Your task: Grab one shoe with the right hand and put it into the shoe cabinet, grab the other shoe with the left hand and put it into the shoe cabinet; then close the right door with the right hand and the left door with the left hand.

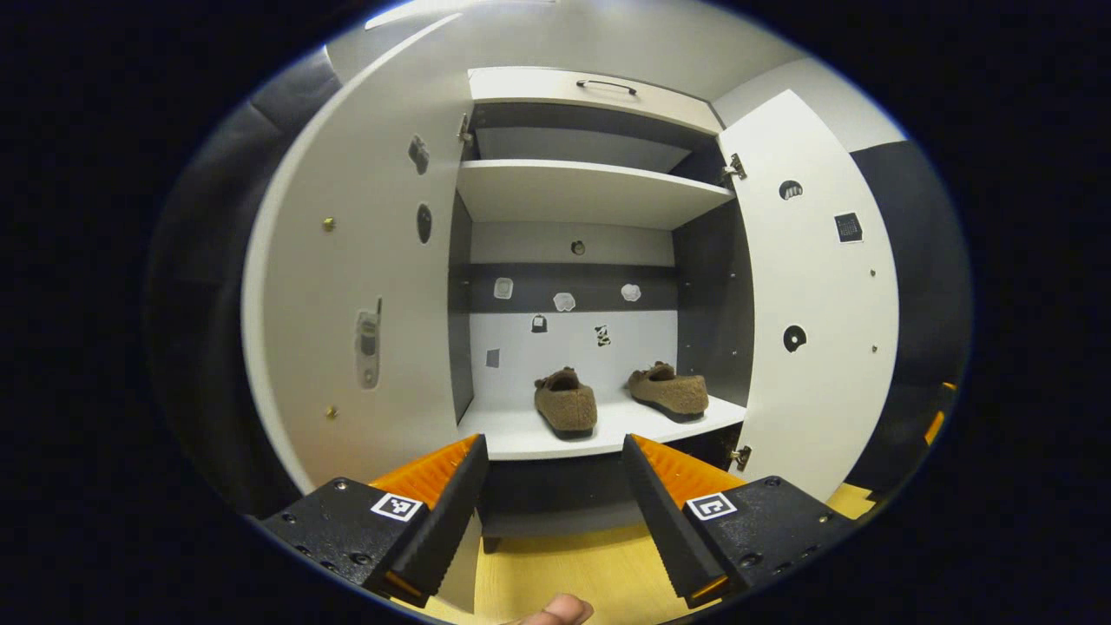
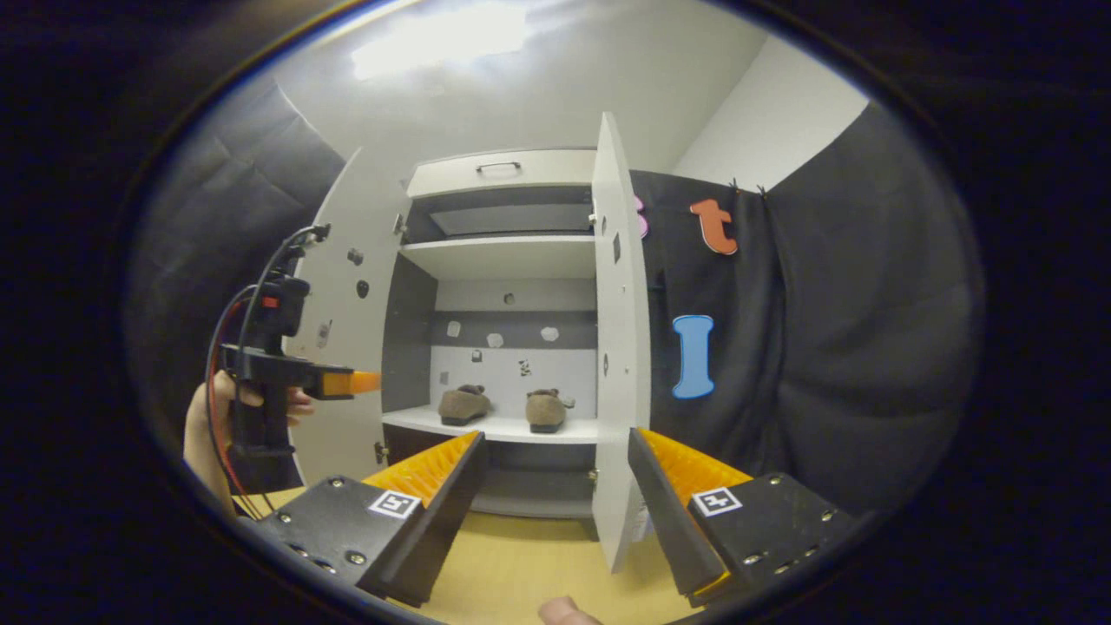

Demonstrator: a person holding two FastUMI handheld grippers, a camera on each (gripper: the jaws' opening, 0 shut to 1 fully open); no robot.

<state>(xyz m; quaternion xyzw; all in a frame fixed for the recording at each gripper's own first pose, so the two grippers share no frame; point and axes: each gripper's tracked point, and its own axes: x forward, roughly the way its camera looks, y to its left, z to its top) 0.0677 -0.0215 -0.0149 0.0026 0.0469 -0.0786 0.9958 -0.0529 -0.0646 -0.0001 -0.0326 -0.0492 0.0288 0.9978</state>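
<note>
Two brown fuzzy slippers, one (image 1: 566, 401) left and the other (image 1: 669, 390) right, sit side by side on the lower shelf (image 1: 529, 438) of the white flat-panelled shoe cabinet (image 1: 590, 191). Both smooth doors (left (image 1: 364, 286), right (image 1: 820, 295)) stand open. The left gripper (image 1: 554, 473) and right gripper (image 2: 555, 469) hover before the cabinet, ridged jaws spread apart, empty, above a pale wooden floor (image 1: 573, 564).

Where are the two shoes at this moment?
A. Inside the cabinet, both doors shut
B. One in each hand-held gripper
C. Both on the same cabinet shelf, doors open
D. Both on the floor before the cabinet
C: the left gripper view shows both shoes side by side on one shelf, with the left door and right door open.
</note>
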